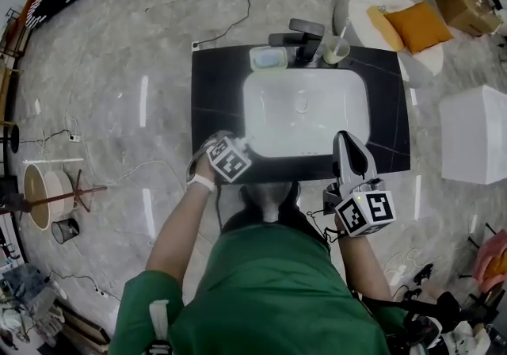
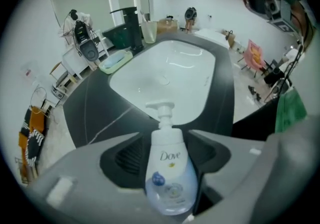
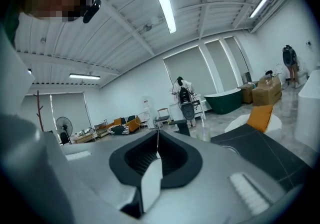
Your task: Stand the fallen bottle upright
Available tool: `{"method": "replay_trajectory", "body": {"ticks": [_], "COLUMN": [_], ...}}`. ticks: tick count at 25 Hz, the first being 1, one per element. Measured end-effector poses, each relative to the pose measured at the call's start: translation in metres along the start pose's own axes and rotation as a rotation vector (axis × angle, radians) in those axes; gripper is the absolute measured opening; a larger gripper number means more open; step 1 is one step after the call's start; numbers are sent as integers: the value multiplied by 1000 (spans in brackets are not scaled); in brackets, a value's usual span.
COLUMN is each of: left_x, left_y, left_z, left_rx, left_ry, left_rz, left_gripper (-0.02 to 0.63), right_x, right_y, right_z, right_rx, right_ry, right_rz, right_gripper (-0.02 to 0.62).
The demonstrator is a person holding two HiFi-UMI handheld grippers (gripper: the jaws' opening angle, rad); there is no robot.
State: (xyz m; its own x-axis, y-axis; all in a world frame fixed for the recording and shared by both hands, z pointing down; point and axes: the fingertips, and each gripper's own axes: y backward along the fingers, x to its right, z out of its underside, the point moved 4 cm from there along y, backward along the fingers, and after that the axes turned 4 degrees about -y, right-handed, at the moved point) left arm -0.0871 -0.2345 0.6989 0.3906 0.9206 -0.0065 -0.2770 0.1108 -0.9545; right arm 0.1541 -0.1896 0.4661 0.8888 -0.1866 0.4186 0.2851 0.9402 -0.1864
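Dove pump bottle (image 2: pixel 169 168) lying flat on bench (image 2: pixel 90 113) beside sink (image 2: pixel 170 68). Left gripper (image 2: pixel 164 135) reaching down, fingers wide around it, not squeezing. Right gripper (image 3: pixel 157 155) waiting, fingers closed, empty.

Left gripper (image 2: pixel 167 140) jaws apart, right gripper (image 3: pixel 157 154) jaws together

A bottle (image 2: pixel 170 178) stands between the left gripper's (image 2: pixel 170 140) spread jaws; beyond it the basin (image 2: pixel 150 80) lies open, tap (image 2: pixel 131 28), cup (image 2: pixel 149 31) and soap dish (image 2: pixel 116 61) crowding its far rim.

The left tool (image 2: pixel 165 135) covers the bottle (image 2: pixel 169 168) in the head view (its small label print is unreadable).
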Motion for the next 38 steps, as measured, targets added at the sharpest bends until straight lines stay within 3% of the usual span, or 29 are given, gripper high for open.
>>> {"method": "replay_trajectory", "body": {"ticks": [8,14,22,38], "left_x": [5,4,-1,-32], "left_y": [-23,-25,-2,62], "left_z": [1,-1,5,4], "left_rx": [-140,-158,-39,257], "left_ry": [-15,16,89,222], "left_rz": [55,44,-13,-217], "left_gripper": [260,252,247,244], "right_x": [15,18,4,-30], "right_y": [19,26,33,23], "right_z": [-10,-14,-20,-28], "right_rx": [35,42,43,38], "right_ry": [-8,2,29,90], "right_rz": [62,70,49,-35], "right_gripper": [3,3,3,3]}}
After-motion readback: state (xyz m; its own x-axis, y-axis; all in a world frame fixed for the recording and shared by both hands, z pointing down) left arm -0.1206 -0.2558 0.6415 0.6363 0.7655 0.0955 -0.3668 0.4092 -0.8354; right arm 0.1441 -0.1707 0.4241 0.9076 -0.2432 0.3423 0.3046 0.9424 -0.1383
